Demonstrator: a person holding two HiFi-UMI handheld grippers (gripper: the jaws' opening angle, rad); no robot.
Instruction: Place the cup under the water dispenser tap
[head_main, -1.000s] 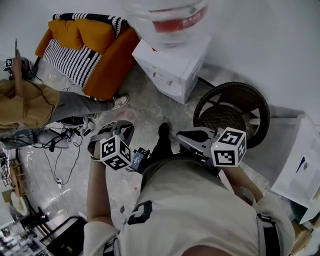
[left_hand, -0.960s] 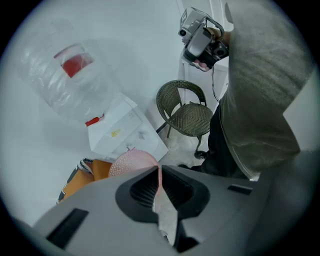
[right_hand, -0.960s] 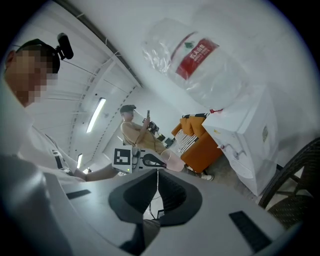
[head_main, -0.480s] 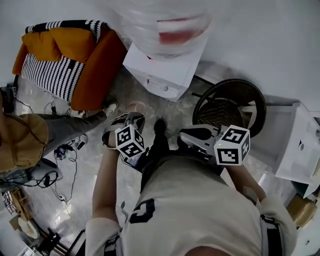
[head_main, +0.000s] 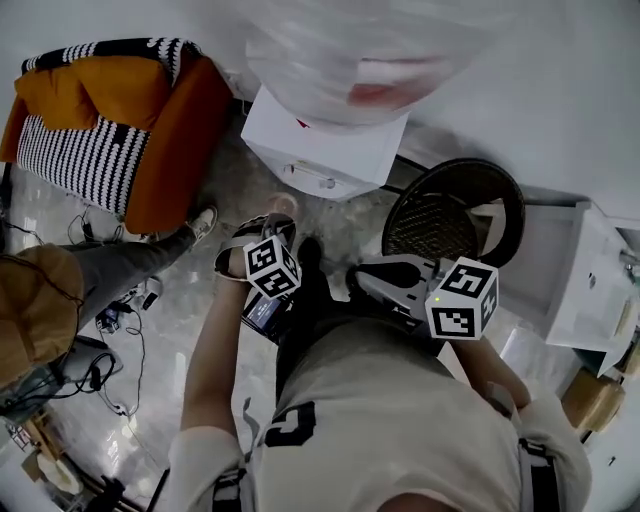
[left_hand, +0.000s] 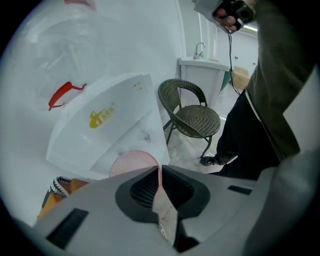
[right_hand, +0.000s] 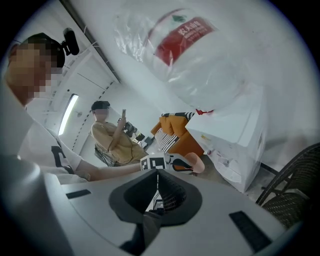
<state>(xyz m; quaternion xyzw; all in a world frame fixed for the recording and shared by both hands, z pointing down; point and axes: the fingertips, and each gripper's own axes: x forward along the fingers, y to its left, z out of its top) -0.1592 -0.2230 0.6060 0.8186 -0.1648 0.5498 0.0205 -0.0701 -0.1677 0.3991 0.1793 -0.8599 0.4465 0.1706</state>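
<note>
head view: left gripper closed on cup, cup at 6 o'clock of dispenser, near it; right gripper at 3 o'clock of left | left gripper view: jaws pinch cup wall, dispenser at 10 o'clock of them | right gripper view: jaws together, empty, cup at 2 o'clock of their tips

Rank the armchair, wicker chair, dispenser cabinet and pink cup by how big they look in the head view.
1. armchair, clearly largest.
2. wicker chair and dispenser cabinet: they look about alike, so I won't rank them.
3. cup, by far the smallest.
</note>
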